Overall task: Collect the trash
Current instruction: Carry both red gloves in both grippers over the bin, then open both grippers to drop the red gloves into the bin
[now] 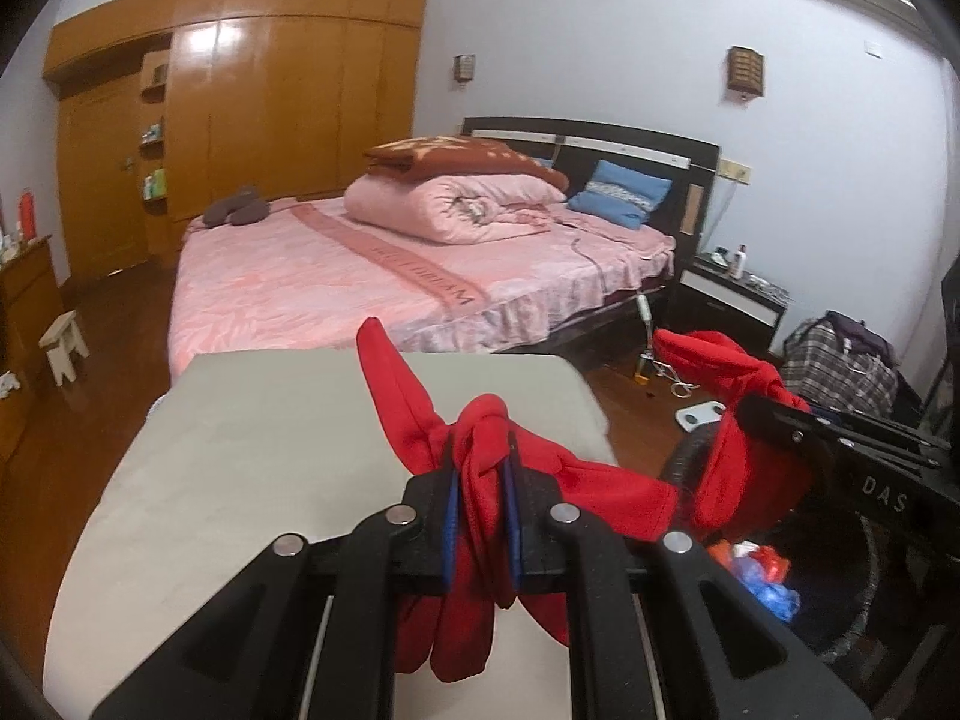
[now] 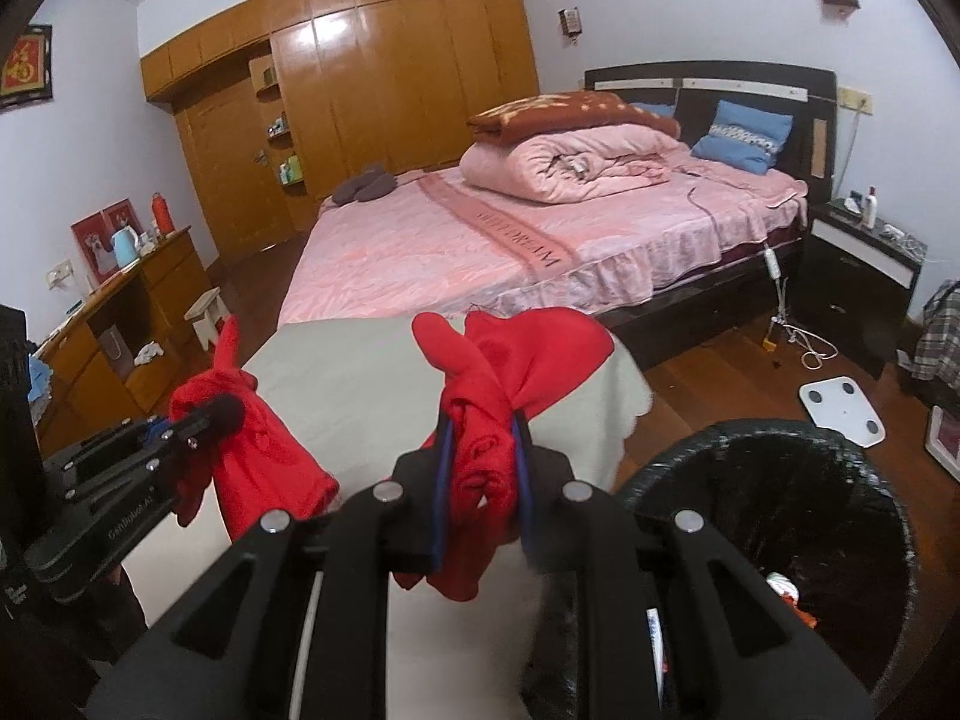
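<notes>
Left gripper [image 1: 480, 504] and right gripper [image 2: 483, 480] each clamped on a red bag [image 2: 486, 396] handle; pull evenly, keep it over bin [image 2: 852, 480].

The desk [image 2: 360, 396] stands before the bed [image 2: 480, 252], with the bin [image 2: 780, 480] at its right. Trash [image 1: 759, 570] lies in the bin. A scale [image 2: 843, 402] lies on the floor beyond the bin, and the nightstand [image 2: 858, 282] stands right of the bed.
</notes>
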`<state>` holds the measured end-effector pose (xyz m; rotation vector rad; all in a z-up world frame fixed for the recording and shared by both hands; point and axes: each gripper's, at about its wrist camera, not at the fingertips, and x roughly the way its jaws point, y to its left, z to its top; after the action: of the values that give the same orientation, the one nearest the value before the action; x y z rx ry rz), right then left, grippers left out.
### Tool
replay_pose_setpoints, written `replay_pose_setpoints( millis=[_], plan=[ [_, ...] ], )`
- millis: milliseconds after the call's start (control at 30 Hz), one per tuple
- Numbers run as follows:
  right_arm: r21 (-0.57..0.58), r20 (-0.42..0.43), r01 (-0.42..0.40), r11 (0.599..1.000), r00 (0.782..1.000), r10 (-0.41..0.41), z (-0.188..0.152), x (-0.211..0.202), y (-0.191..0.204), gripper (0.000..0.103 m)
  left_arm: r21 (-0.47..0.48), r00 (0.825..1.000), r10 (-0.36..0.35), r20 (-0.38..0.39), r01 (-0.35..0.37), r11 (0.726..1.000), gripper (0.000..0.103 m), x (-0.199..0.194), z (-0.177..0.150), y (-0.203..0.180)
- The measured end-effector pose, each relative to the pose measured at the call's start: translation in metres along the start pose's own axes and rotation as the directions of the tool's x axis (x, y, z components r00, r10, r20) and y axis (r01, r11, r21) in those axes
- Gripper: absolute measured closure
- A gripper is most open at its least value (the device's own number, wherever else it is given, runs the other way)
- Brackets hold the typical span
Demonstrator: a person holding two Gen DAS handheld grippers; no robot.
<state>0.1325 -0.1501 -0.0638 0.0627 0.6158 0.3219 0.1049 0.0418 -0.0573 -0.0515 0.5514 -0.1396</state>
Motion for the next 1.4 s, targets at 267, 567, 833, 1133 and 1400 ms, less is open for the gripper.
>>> replay_pose_setpoints(
  millis=[267, 567, 833, 1133, 1400],
  plan=[
    [0.015, 0.024, 0.047, 0.999, 0.999, -0.047, -0.006, -0.028, -0.019, 0.085, 0.041, 0.998, -0.063, 0.013, 0.062, 0.997, 0.091, -0.009, 0.004, -0.030],
    [0.054, 0.035, 0.129, 0.990, 0.991, -0.131, -0.018, -0.056, -0.051, 0.085, 0.071, 0.993, -0.114, 0.014, 0.113, 0.991, 0.091, -0.011, 0.003, -0.057],
    [0.096, 0.026, 0.201, 0.975, 0.979, -0.205, -0.035, -0.077, -0.084, 0.085, 0.126, 0.985, -0.174, 0.005, 0.172, 0.977, 0.091, -0.004, 0.001, -0.090],
    [0.123, 0.006, 0.271, 0.955, 0.962, -0.274, -0.054, -0.088, -0.120, 0.085, 0.178, 0.971, -0.237, -0.020, 0.237, 0.955, 0.090, 0.011, -0.002, -0.132],
    [0.133, -0.020, 0.315, 0.940, 0.949, -0.315, -0.065, -0.086, -0.152, 0.084, 0.207, 0.949, -0.309, -0.068, 0.316, 0.926, 0.090, 0.037, -0.007, -0.173]
  ],
)
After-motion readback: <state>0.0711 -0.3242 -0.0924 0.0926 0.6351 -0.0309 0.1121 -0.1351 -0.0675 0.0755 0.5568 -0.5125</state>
